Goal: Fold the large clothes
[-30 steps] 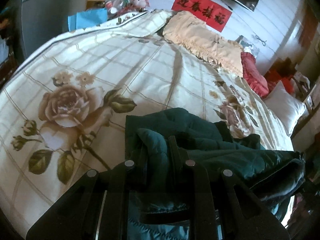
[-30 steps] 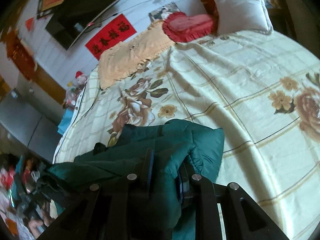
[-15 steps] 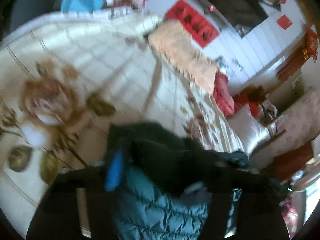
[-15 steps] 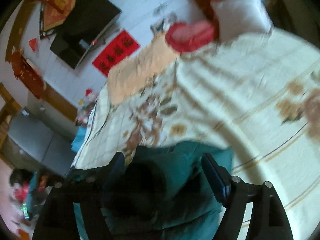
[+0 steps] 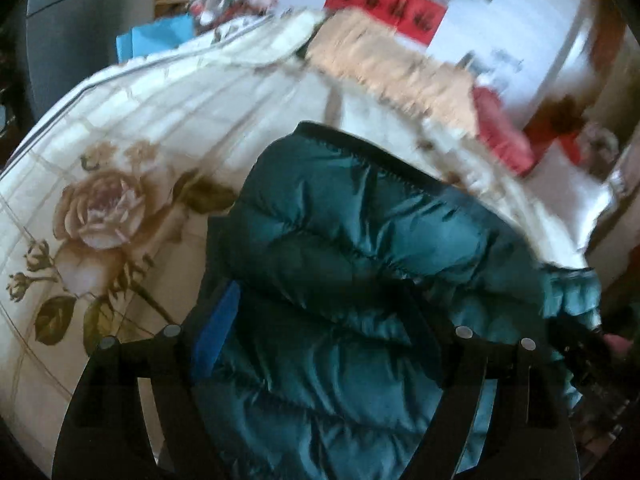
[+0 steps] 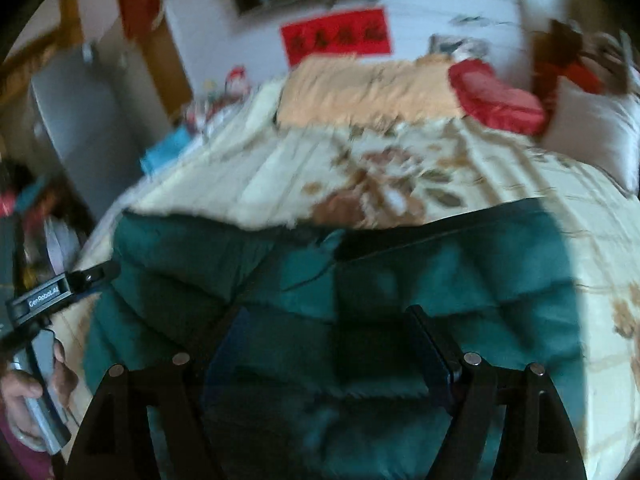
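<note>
Teal puffer jacket [image 5: 360, 280], under both open jaws

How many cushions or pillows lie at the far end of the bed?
3: a peach fringed cushion by the wall, a red cushion right of it, then a white pillow rightmost. Others may be hidden past the frame edge.

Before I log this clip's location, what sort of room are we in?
Most likely a home bedroom: a green puffer jacket lies on a bed with a floral bedspread, pillows at one end, and a red banner on the wall.
</note>
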A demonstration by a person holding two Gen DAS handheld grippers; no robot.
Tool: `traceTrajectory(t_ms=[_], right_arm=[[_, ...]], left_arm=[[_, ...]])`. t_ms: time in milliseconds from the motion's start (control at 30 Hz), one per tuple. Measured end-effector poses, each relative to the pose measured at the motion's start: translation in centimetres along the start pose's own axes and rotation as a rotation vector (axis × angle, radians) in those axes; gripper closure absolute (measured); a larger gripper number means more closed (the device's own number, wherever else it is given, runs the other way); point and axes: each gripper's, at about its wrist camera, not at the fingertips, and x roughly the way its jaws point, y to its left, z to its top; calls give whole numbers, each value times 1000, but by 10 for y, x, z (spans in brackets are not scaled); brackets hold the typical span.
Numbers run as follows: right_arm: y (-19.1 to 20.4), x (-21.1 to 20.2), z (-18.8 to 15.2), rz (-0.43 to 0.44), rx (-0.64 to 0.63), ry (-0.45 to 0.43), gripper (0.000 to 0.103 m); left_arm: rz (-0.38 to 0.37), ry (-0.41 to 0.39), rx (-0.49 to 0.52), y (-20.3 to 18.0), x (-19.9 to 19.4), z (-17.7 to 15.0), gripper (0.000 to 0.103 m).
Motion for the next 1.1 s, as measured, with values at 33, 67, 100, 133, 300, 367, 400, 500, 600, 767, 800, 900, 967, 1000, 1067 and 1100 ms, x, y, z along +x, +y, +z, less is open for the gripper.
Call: traceTrajectory(t_ms=[33,67,100,133,300,367,400,500,600,767,800,900,967,1000,1067,1100], right_arm=[[2,12,1,-42,-14,6,26],[1,22,1,-62,-15,14,26],[-1,29,1,-67,-11,27,26],[-4,41,2,-70,0,61,25],[-16,72,9,-83,31,112,24],[-13,73,9,-88,31,107,24],[-14,73,9,-87,31,105,24],[-14,65,10,-79,34,107,24],[-18,30,10,-35,65,39,24],[-46,-10,10,-147,45,-42,24],[-60,-8,9,-185,55,-23,24],[-91,7,5,-256,111,45,29],[-108,25,-1,-237,159,100,28],[-114,29,-2,-227,183,93,28],[-116,36,-3,-241,185,79,26],[-115,40,-2,-248,176,78,25]], left_arm=[[11,-11,-2,1,3,0,22],[31,-19,2,1,8,1,21],[46,-10,12,1,13,2,17],[63,6,22,0,20,4,14],[95,36,30,-1,40,9,11],[104,30,36,-2,40,8,9],[108,28,39,-3,42,8,9],[109,34,46,-2,44,8,8],[104,36,44,-1,43,9,8],[113,37,47,-2,45,9,7],[115,38,48,-3,46,10,7],[120,46,54,-4,50,12,5],[123,51,58,-7,54,14,4],[128,51,60,-8,56,15,4],[143,46,66,-11,60,16,4],[147,45,68,-12,60,16,4]])
